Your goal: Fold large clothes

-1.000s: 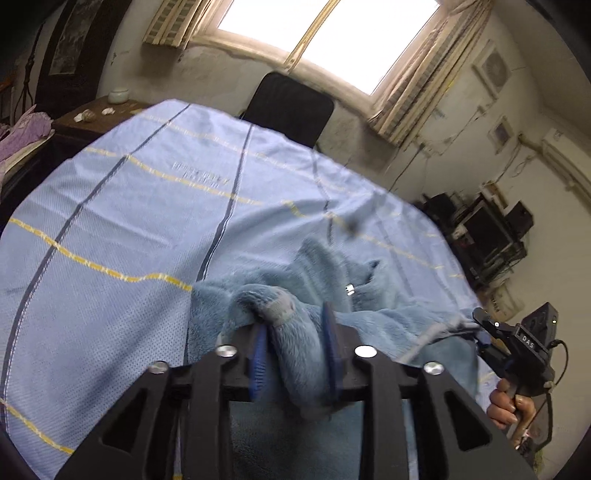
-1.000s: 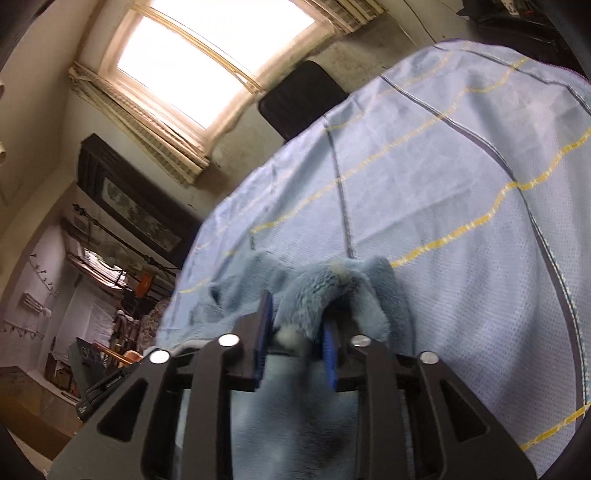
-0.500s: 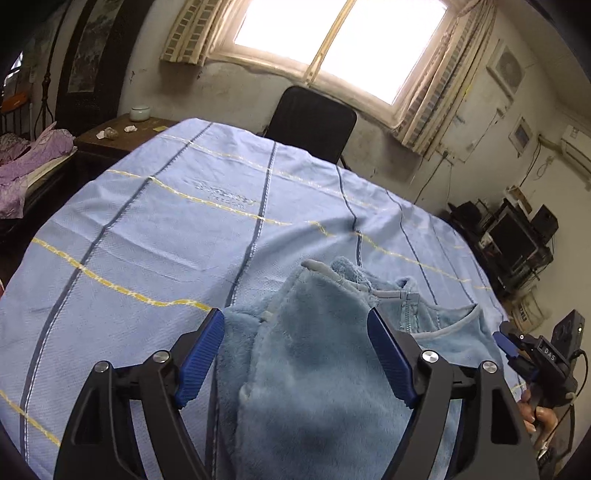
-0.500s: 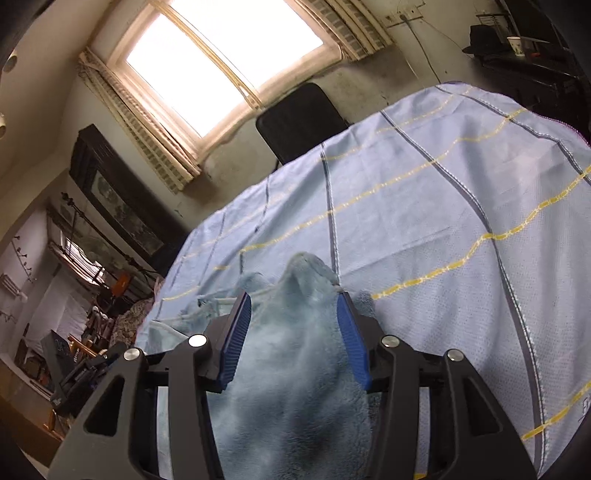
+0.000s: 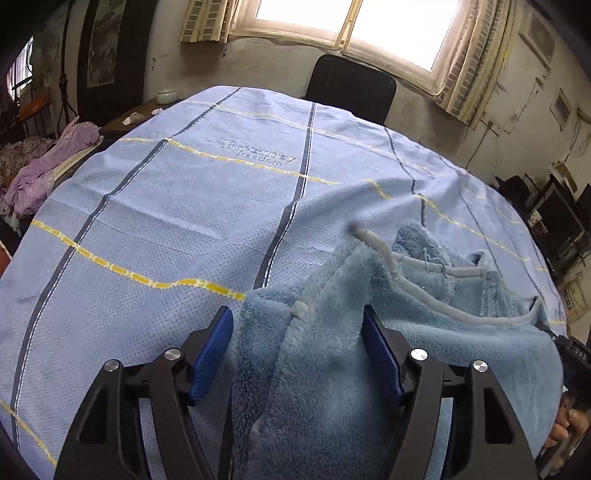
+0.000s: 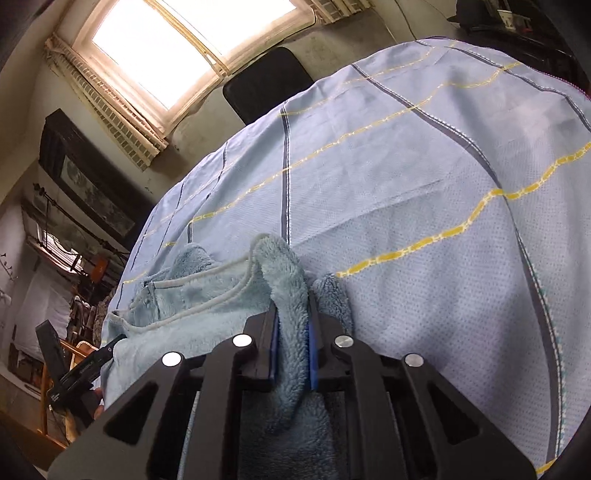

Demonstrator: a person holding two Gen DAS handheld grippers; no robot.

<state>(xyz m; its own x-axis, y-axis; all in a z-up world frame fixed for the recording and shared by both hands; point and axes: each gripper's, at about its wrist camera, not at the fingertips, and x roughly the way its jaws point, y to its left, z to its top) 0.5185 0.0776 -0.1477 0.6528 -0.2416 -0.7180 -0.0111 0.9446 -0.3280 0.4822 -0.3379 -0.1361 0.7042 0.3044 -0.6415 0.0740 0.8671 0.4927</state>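
Note:
A light blue fleece garment with grey piping lies on the blue striped cloth that covers the table. My left gripper is open, its blue pads either side of the garment's near left part, not pinching it. In the right wrist view my right gripper is shut on a raised fold of the fleece garment at its right edge. The other gripper shows at the edge of each view.
A black chair stands at the table's far edge under the window. A side table with a white bowl and purple cloths are to the left. Electronics stand to the right.
Both grippers let go of the fleece and opened. The left stayed open and lowered over the garment. The right has shut again on a fold at the garment's right edge.

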